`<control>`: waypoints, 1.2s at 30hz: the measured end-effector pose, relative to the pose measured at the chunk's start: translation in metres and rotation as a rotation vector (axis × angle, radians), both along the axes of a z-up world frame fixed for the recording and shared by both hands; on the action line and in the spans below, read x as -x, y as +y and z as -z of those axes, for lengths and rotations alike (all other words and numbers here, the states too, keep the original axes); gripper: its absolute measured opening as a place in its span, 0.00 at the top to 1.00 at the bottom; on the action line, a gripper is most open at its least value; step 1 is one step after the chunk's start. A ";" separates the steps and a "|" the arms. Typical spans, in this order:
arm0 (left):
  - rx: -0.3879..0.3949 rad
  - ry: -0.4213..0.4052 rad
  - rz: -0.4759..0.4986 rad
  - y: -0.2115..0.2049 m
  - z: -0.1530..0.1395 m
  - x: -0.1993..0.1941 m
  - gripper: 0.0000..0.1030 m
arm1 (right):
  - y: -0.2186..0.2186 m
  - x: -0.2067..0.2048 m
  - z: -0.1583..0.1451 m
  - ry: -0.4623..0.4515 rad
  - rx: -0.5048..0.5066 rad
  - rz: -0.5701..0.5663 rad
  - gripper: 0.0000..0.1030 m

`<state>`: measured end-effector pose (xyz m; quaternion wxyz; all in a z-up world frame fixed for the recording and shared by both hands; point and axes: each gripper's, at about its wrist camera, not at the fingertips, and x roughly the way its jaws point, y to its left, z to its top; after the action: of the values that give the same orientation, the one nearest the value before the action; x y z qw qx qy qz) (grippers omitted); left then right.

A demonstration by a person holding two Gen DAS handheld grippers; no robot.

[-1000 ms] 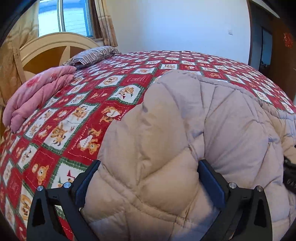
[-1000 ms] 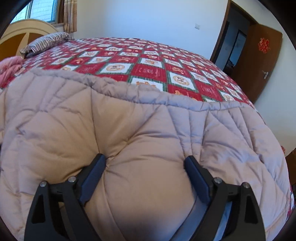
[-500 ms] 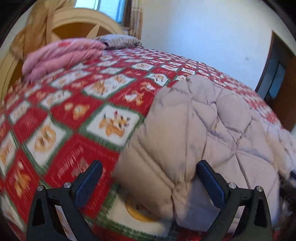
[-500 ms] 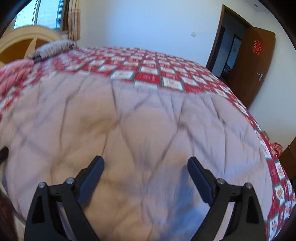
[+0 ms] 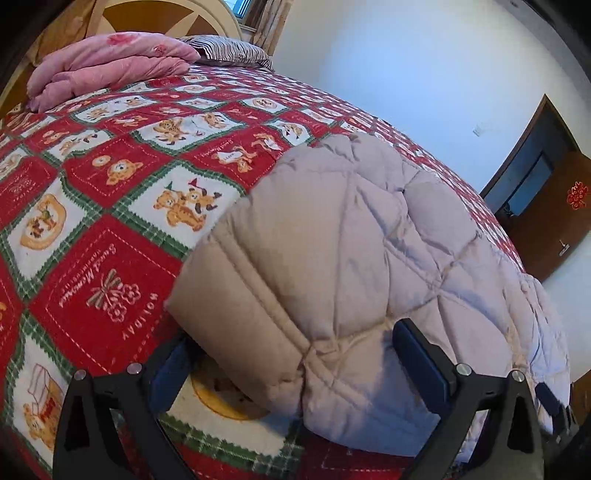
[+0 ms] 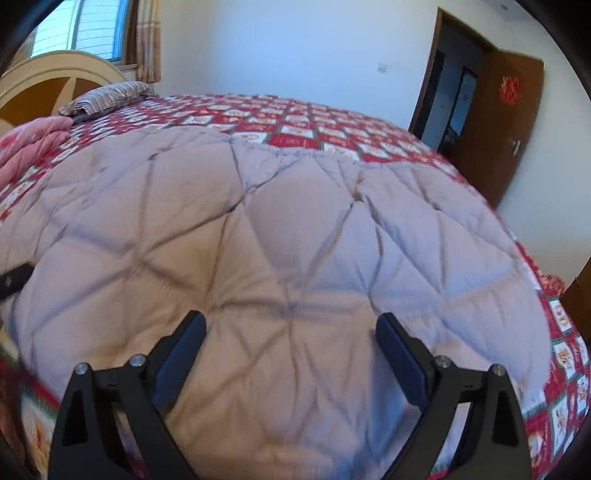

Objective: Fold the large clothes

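A puffy, quilted beige coat [image 6: 280,236] lies spread on a bed covered with a red, white and green bear-print bedspread [image 5: 110,173], close to the near edge of the bed. In the left wrist view the left gripper [image 5: 291,354] has its two black fingers spread wide, one on each side of a folded, thick corner of the coat; the fingers do not pinch the cloth, and whether they touch it cannot be told. This view alone shows that corner lifted slightly off the bedspread, with a yellow-ringed square of the pattern under it. In the right wrist view the right gripper [image 6: 291,339] is also spread apart, its fingers over the broad middle of the coat, which fills most of that view. A folded pink blanket [image 5: 107,66] and a striped pillow [image 5: 229,55] sit at the head of the bed by the headboard [image 6: 55,81]. Only the right view shows the window [image 6: 81,33]; both show the brown door [image 6: 498,122].
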<state>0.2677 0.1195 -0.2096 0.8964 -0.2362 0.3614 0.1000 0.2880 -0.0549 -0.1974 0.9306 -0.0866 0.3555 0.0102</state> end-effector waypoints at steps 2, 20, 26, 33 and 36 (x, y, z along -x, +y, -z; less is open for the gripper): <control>-0.012 -0.001 0.013 -0.004 0.001 -0.005 0.01 | 0.004 0.006 0.010 -0.013 0.039 -0.002 0.07; 0.103 -0.219 0.122 0.047 -0.048 0.036 0.83 | 0.053 0.000 0.018 -0.003 0.066 -0.039 0.05; -0.069 -0.276 0.081 0.095 -0.104 0.071 0.83 | 0.095 0.019 -0.002 0.023 -0.069 -0.249 0.06; -0.292 -0.355 0.172 0.048 -0.168 0.067 0.83 | 0.019 0.035 -0.056 -0.127 -0.239 -0.165 0.00; -0.346 -0.398 0.285 -0.020 -0.182 0.047 0.83 | -0.048 0.016 -0.054 -0.124 -0.254 0.011 0.00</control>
<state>0.2203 0.0994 -0.0276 0.9816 -0.0416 0.1857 -0.0151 0.2724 -0.1024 -0.1433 0.9544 0.0333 0.2934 0.0444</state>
